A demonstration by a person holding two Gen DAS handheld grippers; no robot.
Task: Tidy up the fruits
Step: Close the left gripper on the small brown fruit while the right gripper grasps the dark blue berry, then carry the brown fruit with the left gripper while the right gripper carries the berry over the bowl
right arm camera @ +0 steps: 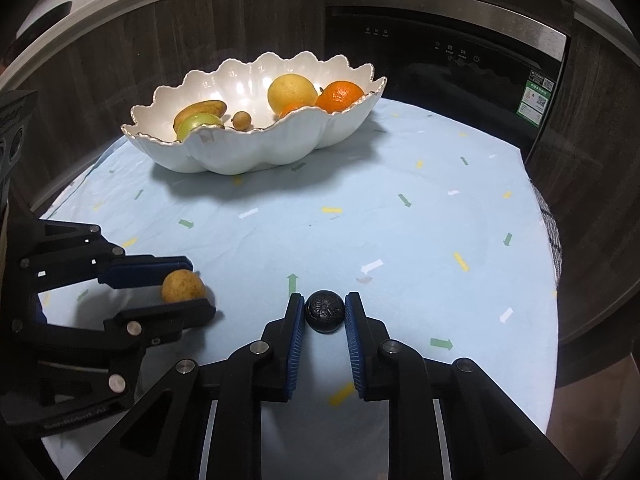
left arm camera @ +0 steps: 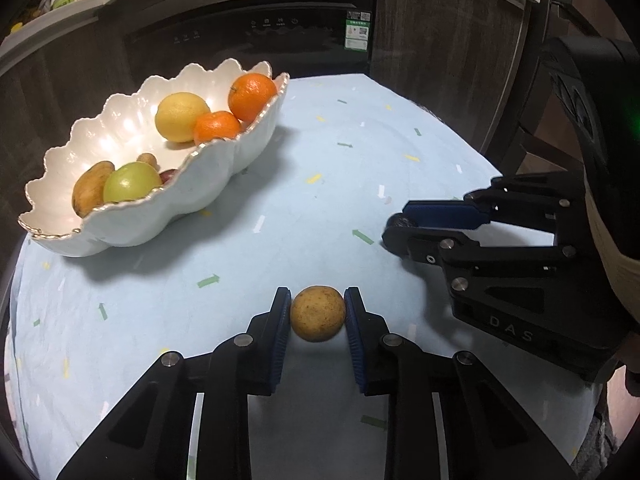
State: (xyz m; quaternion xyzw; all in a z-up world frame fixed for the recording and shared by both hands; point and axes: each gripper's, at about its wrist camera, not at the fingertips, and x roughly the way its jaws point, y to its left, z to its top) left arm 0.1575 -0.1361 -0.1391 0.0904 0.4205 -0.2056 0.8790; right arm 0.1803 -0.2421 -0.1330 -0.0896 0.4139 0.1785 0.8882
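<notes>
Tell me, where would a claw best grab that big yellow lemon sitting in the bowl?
Judging by its pose, from above, across its round middle. The lemon sits against two oranges on one side and near the scalloped bowl wall behind, so only its top is exposed. Fingers should drop on the sides away from the oranges.

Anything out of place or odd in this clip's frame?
Only the small black ridged ball between the right hand-held gripper pads: it hardly looks like fruit. The white scalloped bowl sits upright; nothing has spilled.
</notes>
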